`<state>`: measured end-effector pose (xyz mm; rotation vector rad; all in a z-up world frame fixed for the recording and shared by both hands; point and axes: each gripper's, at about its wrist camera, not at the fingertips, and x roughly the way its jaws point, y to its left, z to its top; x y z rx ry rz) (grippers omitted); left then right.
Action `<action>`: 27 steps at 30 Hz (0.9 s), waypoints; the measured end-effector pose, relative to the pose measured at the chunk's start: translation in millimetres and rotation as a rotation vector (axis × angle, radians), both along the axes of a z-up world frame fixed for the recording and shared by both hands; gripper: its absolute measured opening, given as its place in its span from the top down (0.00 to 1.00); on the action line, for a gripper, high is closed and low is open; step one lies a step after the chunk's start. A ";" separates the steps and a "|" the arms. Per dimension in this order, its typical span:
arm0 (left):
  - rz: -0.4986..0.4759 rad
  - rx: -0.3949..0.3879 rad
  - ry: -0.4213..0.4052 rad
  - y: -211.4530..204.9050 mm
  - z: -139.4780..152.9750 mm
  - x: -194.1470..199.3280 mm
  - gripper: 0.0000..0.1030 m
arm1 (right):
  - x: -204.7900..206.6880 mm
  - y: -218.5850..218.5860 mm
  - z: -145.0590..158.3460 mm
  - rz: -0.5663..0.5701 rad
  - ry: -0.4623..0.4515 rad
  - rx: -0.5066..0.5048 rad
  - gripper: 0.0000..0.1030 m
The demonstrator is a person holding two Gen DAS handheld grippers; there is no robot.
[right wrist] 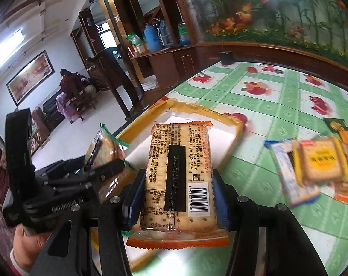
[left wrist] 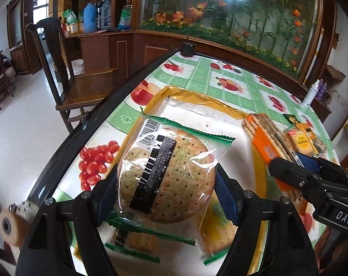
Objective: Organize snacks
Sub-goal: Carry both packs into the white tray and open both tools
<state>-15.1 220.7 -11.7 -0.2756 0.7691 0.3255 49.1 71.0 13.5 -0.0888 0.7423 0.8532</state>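
Note:
My left gripper (left wrist: 168, 179) is shut on a clear round cracker pack (left wrist: 167, 161) with green edges, holding it above a white tray with a yellow rim (left wrist: 197, 99). Under it, two more green-edged packs (left wrist: 137, 241) lie in the tray. At the right edge of this view, my right gripper (left wrist: 293, 161) holds an orange cracker pack (left wrist: 263, 142). The right wrist view shows that gripper (right wrist: 177, 184) shut on the orange rectangular pack (right wrist: 178, 142) over the tray (right wrist: 208, 111). To its left, the left gripper (right wrist: 104, 168) carries the round pack (right wrist: 104, 147).
Several loose snack packs (right wrist: 319, 161) lie on the fruit-print tablecloth (right wrist: 266, 96) right of the tray. A black cup (left wrist: 187, 48) stands at the table's far corner. A wooden chair (left wrist: 58, 69) stands off the left edge. A person (right wrist: 68, 85) sits far across the room.

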 end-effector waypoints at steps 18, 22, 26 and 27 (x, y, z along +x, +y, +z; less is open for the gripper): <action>0.029 -0.026 0.099 15.1 -13.6 27.1 0.26 | 47.0 36.1 -30.4 -0.013 0.084 0.009 0.47; 0.034 -0.045 0.111 16.5 -13.7 29.6 0.26 | 53.2 36.7 -34.6 -0.015 0.098 0.005 0.47; 0.037 -0.051 0.151 14.8 -17.7 32.2 0.24 | 53.4 35.9 -34.0 -0.011 0.104 0.007 0.45; 0.041 -0.045 0.163 13.7 -18.4 32.5 0.24 | 52.9 33.7 -32.7 -0.014 0.101 0.012 0.45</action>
